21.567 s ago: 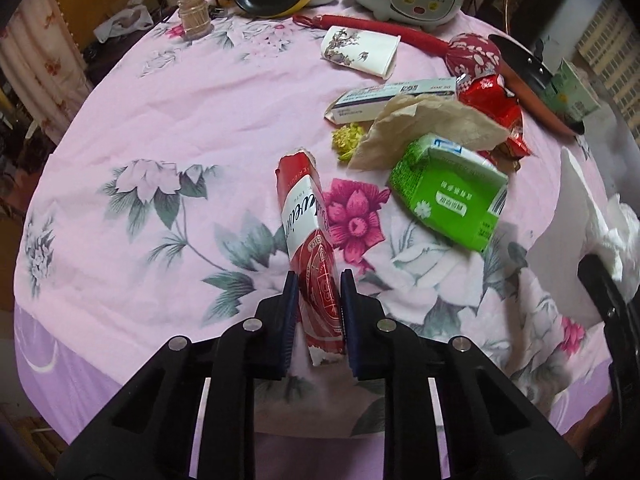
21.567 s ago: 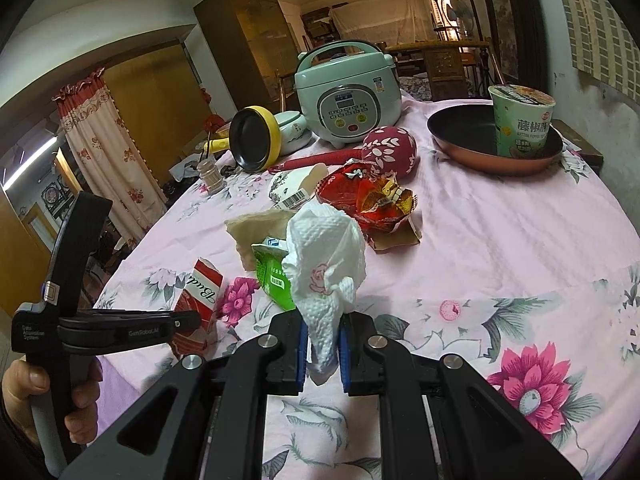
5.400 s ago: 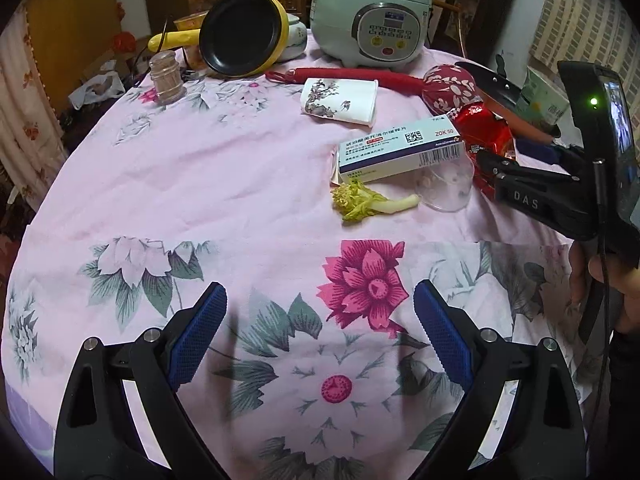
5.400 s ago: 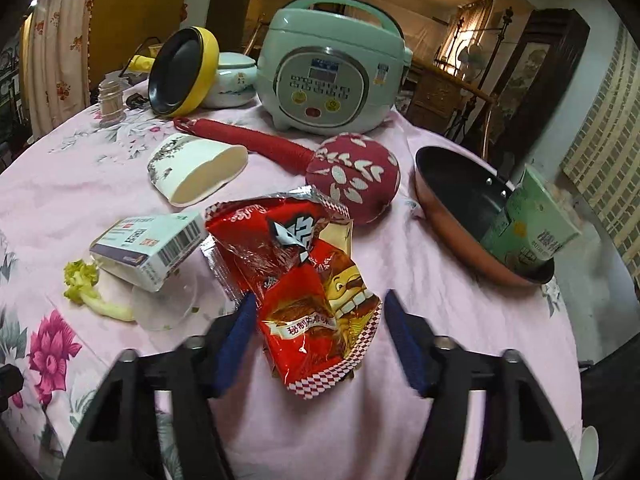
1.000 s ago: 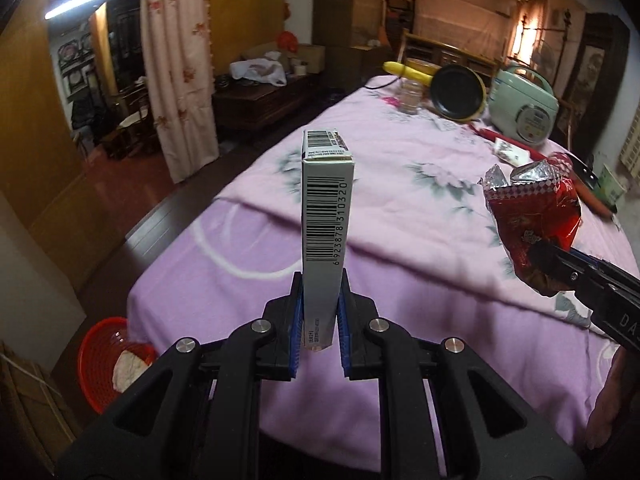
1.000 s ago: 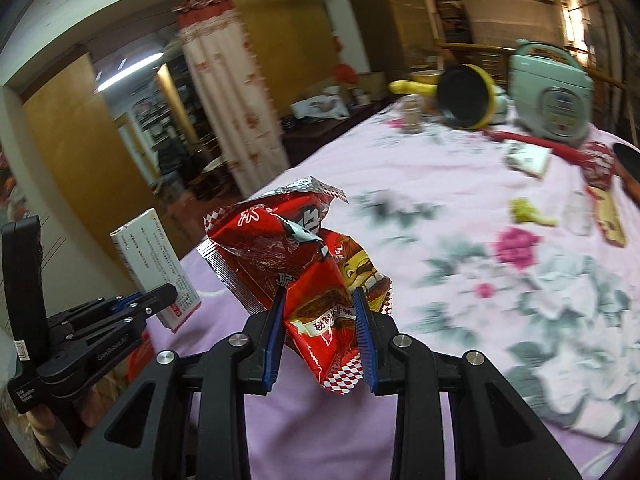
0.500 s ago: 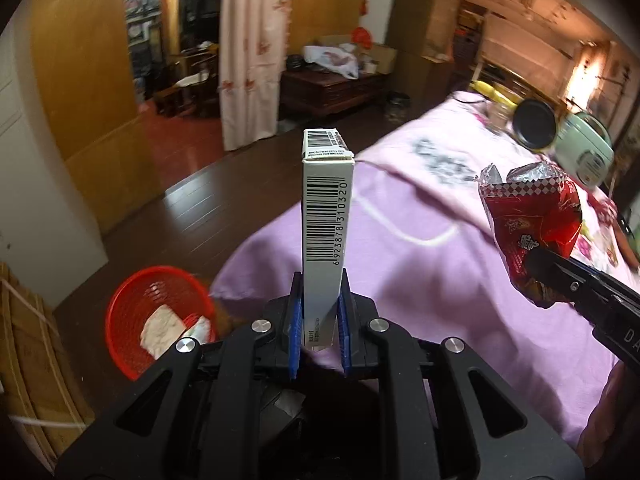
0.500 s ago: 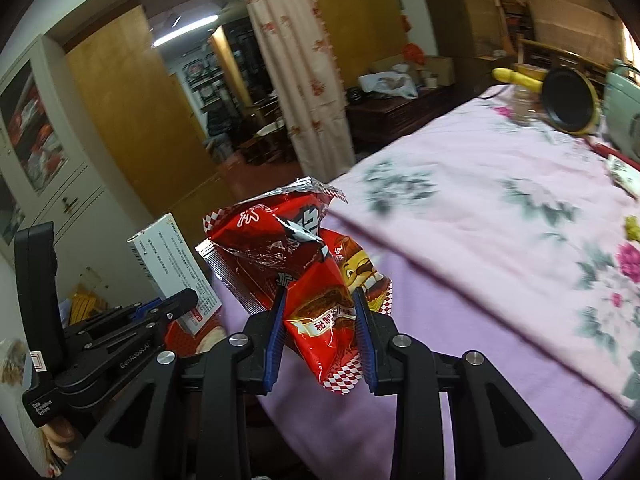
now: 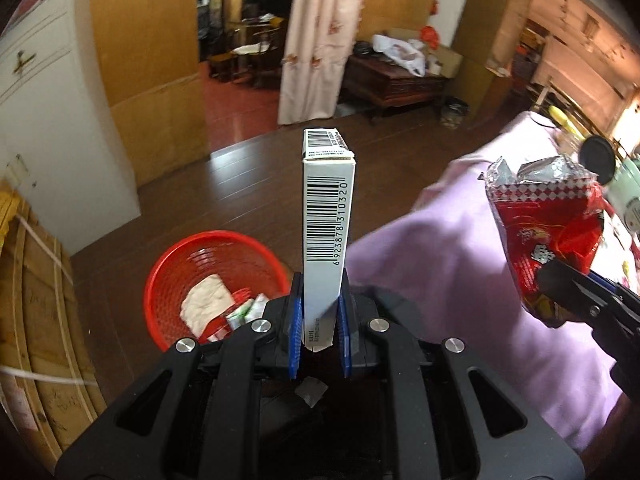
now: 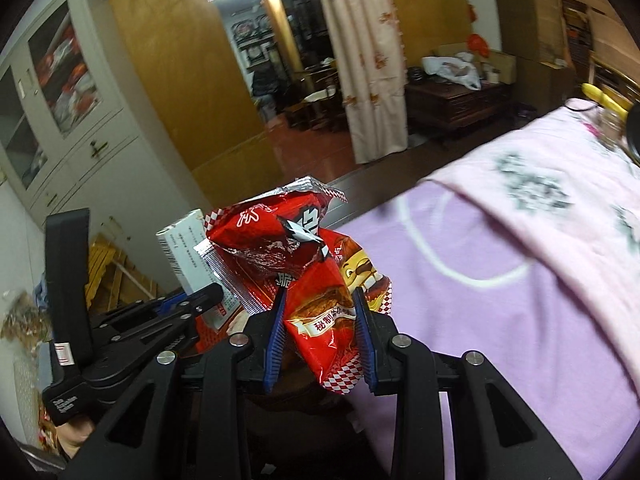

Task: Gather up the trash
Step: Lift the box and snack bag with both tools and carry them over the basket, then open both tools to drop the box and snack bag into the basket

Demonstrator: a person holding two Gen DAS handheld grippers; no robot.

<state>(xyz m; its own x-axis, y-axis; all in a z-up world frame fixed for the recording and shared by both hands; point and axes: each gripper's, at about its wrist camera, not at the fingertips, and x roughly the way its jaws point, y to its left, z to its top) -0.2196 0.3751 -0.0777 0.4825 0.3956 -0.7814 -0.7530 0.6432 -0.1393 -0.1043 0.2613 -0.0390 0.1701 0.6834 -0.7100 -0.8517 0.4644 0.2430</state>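
My left gripper (image 9: 320, 320) is shut on a white carton box (image 9: 326, 224) with a barcode, held upright above the dark floor. A red mesh trash basket (image 9: 160, 280) stands on the floor just left of and below it, with paper and wrappers inside. My right gripper (image 10: 320, 324) is shut on a red snack wrapper (image 10: 308, 256). The wrapper also shows at the right of the left wrist view (image 9: 548, 232). The left gripper and box (image 10: 192, 260) show at the left of the right wrist view, beside the wrapper.
The table with the pink floral cloth (image 9: 460, 248) hangs at the right, also in the right wrist view (image 10: 520, 280). A wooden crate (image 9: 36, 320) stands left of the basket. A white cabinet (image 9: 48, 120) and a curtain (image 9: 320, 40) are further back.
Both grippers have swung further left, away from the table and towards the floor. The red basket is now larger and closer below the left gripper. Both still hold their items.
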